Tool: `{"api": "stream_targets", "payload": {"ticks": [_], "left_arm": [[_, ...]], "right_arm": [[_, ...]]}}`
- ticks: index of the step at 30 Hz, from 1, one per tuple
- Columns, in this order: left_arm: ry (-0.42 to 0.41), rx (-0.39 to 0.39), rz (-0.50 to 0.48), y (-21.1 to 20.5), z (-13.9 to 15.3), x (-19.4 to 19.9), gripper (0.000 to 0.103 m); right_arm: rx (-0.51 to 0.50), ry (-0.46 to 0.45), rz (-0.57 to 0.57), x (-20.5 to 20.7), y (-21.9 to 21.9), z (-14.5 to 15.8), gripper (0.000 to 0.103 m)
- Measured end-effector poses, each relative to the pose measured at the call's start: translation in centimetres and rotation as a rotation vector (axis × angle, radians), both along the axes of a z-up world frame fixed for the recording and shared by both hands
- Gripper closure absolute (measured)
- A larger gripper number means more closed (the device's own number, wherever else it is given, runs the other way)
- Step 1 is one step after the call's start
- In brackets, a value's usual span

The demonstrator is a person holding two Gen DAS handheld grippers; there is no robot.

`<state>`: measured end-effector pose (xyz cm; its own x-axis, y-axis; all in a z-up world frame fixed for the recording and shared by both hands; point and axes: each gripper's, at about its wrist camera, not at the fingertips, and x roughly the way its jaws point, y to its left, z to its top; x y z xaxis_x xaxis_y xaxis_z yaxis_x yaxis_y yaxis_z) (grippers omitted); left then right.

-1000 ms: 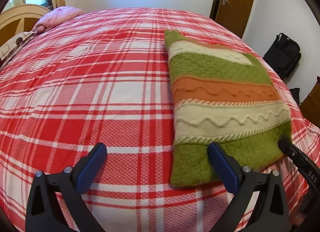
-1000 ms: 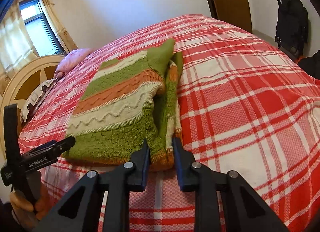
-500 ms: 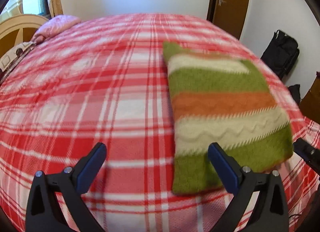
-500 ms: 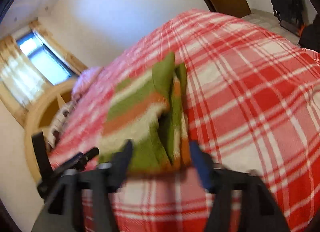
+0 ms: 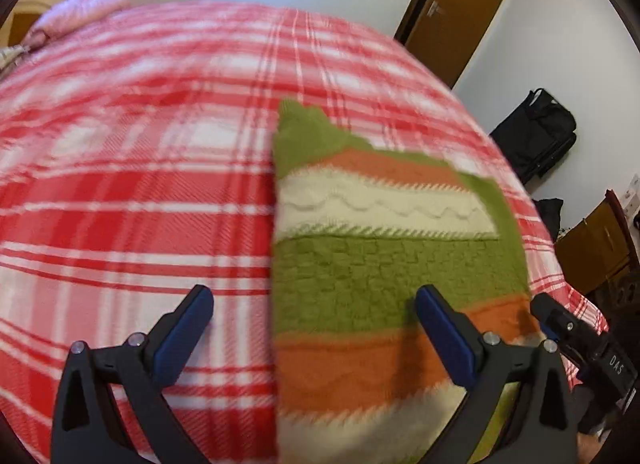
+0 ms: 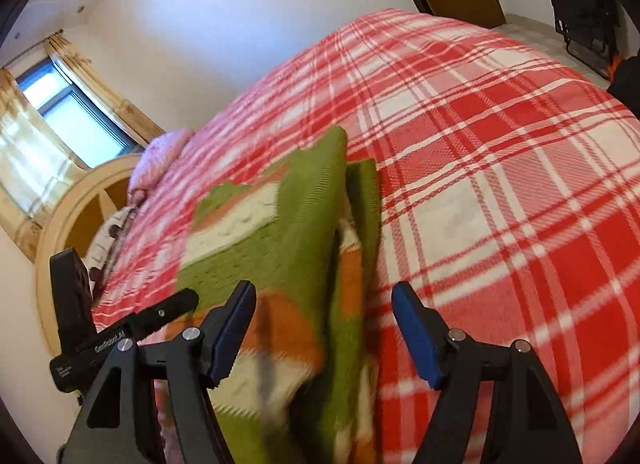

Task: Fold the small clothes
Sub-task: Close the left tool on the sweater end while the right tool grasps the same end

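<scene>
Sweater [image 5: 384, 264] between spread jaws, both grippers

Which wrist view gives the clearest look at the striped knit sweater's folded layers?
The right wrist view: the sweater shows stacked layers along its right edge. The left wrist view shows only its striped top face, blurred.

Chunky matt knitted wool sweater [image 5: 384, 264], woven plaid cloth bedspread [image 5: 140, 184], matt black plastic left gripper [image 5: 314, 328], glossy wooden door [image 5: 456, 12].
</scene>
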<state>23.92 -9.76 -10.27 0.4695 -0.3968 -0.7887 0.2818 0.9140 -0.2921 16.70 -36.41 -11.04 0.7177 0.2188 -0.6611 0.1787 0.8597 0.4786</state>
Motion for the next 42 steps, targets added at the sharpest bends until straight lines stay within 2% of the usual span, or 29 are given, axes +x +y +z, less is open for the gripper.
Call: {"api": "stream_targets", "payload": {"ticks": [2,6,10,17,18,19,21,23,28,32,38,39,41,42], "left_arm": [[0.044,-0.041,0.004,-0.3,-1.2,0.5,0.0],[-0.008,-0.009,-0.018,-1.3,-1.2,0.0,0.0],[-0.011,-0.011,-0.02,-1.6,-1.2,0.0,0.0],[-0.017,-0.019,-0.04,-1.8,-1.4,0.6,0.0],[-0.018,-0.02,-0.045,-1.9,-1.3,0.5,0.001],[-0.019,-0.023,-0.048,-1.8,-1.3,0.5,0.004],[-0.03,-0.028,-0.061,-2.0,-1.2,0.3,0.01],[-0.043,-0.036,-0.077,-2.2,-1.1,0.1,0.015],[-0.033,-0.058,-0.072,-2.2,-1.0,0.2,0.023],[-0.018,-0.073,-0.064,-2.1,-1.0,0.4,0.024],[-0.008,-0.066,-0.046,-2.6,-1.1,0.6,0.019],[-0.012,-0.061,-0.041,-2.7,-1.1,0.5,0.02],[-0.023,-0.058,-0.033,-2.7,-1.0,0.3,0.027],[-0.025,-0.064,-0.032,-2.6,-0.9,0.2,0.034]], "right_arm": [[-0.015,-0.003,0.012,0.5,0.1,-0.7,0.032],[-0.068,-0.021,0.039,1.1,0.7,-0.8,0.032],[-0.081,-0.017,0.068,1.8,0.8,-1.1,0.026],[-0.165,0.001,0.086,2.7,2.1,-0.9,0.024],[-0.172,-0.002,0.09,2.6,2.3,-0.9,0.026],[-0.176,-0.009,0.107,2.5,2.5,-0.9,0.036],[-0.174,-0.028,0.133,2.2,2.9,-0.8,0.048],[-0.163,-0.03,0.138,2.2,2.9,-0.8,0.05],[-0.074,-0.034,0.136,2.4,1.8,-1.2,0.05],[-0.004,-0.029,0.122,3.1,1.2,-1.7,0.045],[-0.065,0.001,0.129,3.5,2.3,-1.3,0.043],[-0.084,0.004,0.126,3.5,2.5,-1.1,0.046],[-0.086,-0.01,0.135,3.1,3.0,-0.9,0.061],[-0.088,-0.017,0.129,2.8,3.1,-0.7,0.066]]}}
